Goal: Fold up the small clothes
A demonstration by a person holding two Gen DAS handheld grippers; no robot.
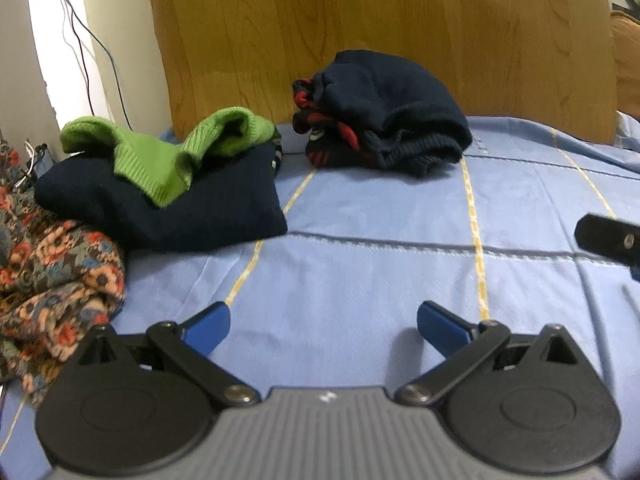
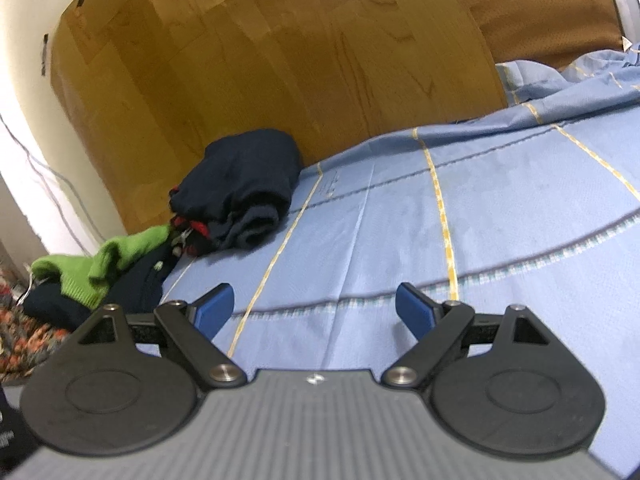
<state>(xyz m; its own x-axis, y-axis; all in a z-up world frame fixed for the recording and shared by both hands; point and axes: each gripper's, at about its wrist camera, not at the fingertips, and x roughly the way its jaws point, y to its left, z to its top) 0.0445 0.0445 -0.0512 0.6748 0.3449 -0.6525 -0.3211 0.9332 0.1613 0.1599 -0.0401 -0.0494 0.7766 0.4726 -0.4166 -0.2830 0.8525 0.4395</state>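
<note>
Blue cotton sheet [image 1: 360,264] with yellow and dark stripes, spread flat under both tools. Left gripper [image 1: 323,326] released, blue pads [image 1: 208,328] wide apart, nothing between them, hovering just over bare sheet. Ahead and to its left, a folded navy garment [image 1: 208,208] lying flat, with a crumpled green knit piece [image 1: 160,156] heaped on top and touching it. Further ahead, slightly right of centre, a bundled navy knit [image 1: 400,120] with red-and-dark trim [image 1: 316,120] at its left end, sitting against a wooden headboard [image 1: 360,20]. Close on the left, almost beside the left finger, a rumpled floral cloth [image 1: 52,280]. At the far right edge, a black part [image 1: 608,240], probably of the other tool, though too little visible to be sure. Right gripper [image 2: 314,312] likewise released, pads spread, empty, above the striped sheet [image 2: 400,220]. Ahead-left of it, the same navy bundle [image 2: 244,188] by the headboard [image 2: 260,60]; nearer and further left, the green knit [image 2: 108,264] on the folded navy piece [image 2: 148,284]; floral cloth [image 2: 28,328] blurred at the left edge. Brown pillow [image 2: 540,12] far ahead to the right.
</note>
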